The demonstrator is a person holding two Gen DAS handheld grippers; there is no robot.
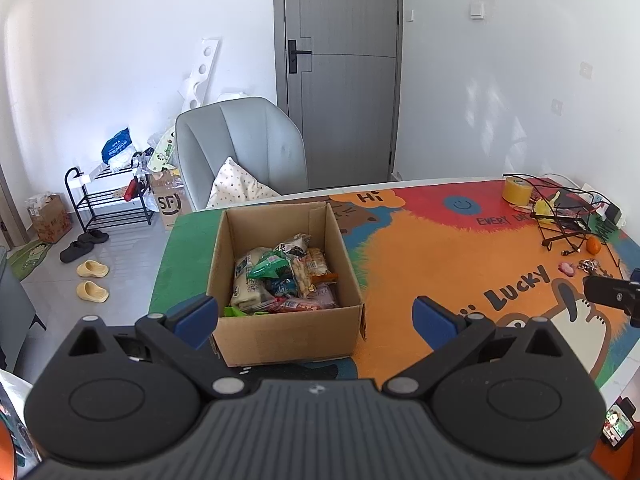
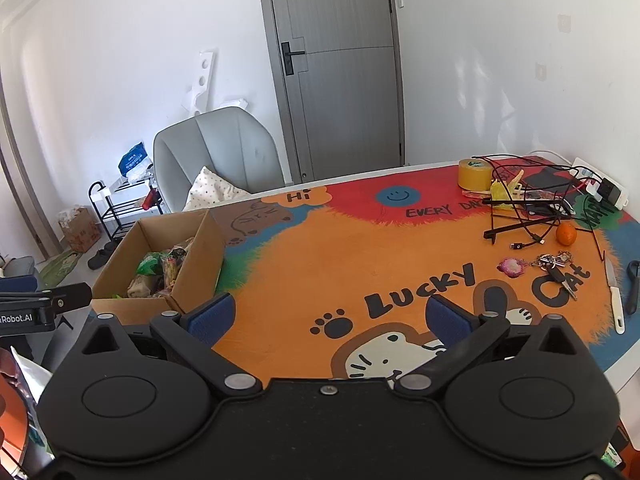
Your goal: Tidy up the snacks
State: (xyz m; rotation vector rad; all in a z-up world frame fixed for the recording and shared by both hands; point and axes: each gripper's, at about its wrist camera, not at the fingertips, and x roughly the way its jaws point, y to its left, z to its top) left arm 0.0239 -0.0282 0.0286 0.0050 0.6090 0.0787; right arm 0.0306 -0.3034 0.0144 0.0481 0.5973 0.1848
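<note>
Fingers of left gripper (image 1: pixel 316 316) and right gripper (image 2: pixel 330 316) spread wide, empty; snacks (image 1: pixel 280 280) fill cardboard box (image 1: pixel 288 340) at tabletop's (image 2: pixel 320 264) left edge.

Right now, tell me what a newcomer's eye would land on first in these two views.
The bright cartoon cat mat covering the table grabs attention first, with LUCKY CAT lettered across it. At its left end stands an open cardboard box heaped with snack packets. At the far right corner sits a clutter of black cables, a roll of yellow tape and a small orange.
</note>
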